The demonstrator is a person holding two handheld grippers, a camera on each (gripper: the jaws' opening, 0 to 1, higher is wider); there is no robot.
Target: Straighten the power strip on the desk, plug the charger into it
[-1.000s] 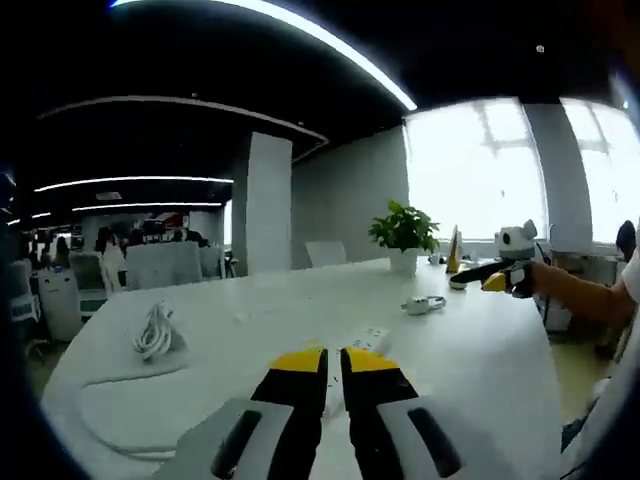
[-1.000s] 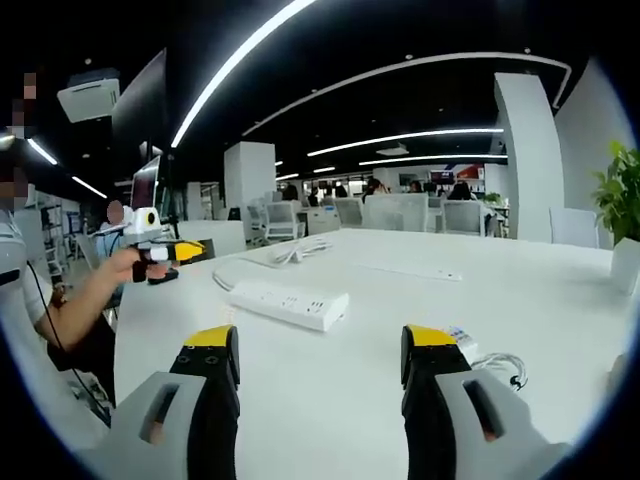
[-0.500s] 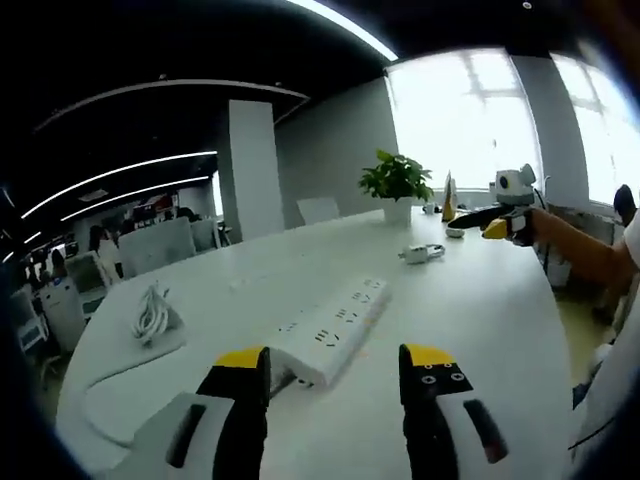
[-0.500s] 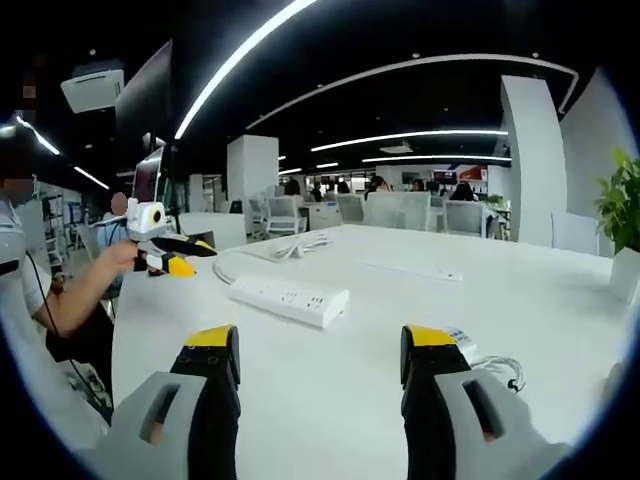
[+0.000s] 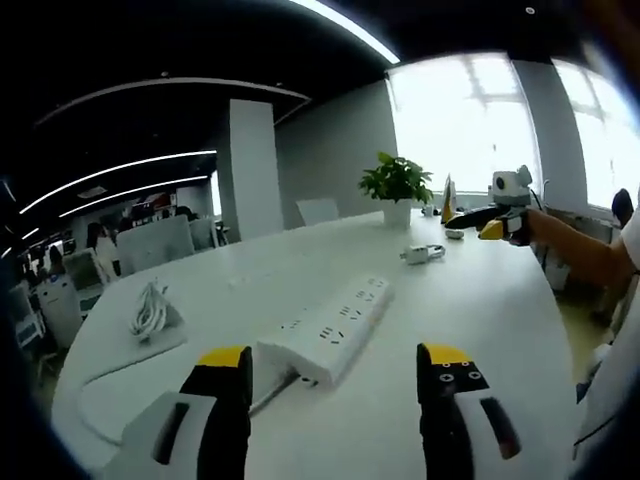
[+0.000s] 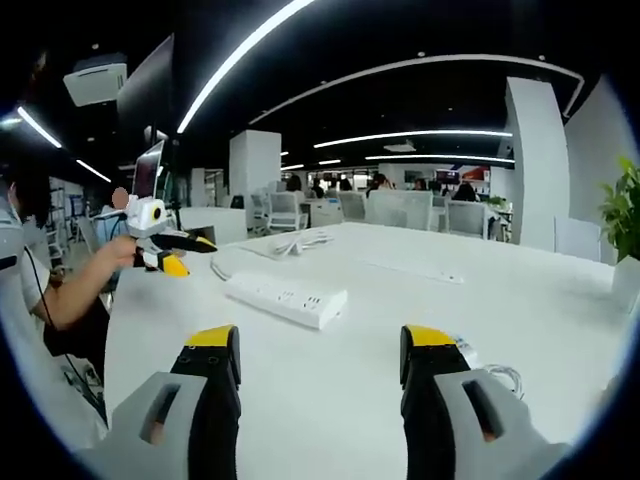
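Left gripper view: we are holding the left gripper (image 5: 335, 375) low over the white desk (image 5: 480, 330), jaws spread wide and gripping nothing. The white power strip (image 5: 325, 330) is lying on the desk just beyond the jaw tips, running diagonally away toward the upper right; its near end is sitting between the two jaws without touching either. Its white cord (image 5: 120, 365) is trailing off to the left, toward a coiled white cable bundle (image 5: 152, 312). Farther back, the charger (image 5: 422, 254) with its looped cable is resting near a potted plant (image 5: 397, 190). The right gripper (image 5: 480, 222) is showing at far right, raised above the desk edge.

Right gripper view: we are keeping the right gripper (image 6: 320, 345) over bare desk, jaws likewise released and wide apart. The power strip (image 6: 286, 298) is lying ahead and left, well apart from the jaws. The charger (image 6: 468, 356) is lying just beside the right jaw. The left gripper (image 6: 168, 252) is hovering at far left.
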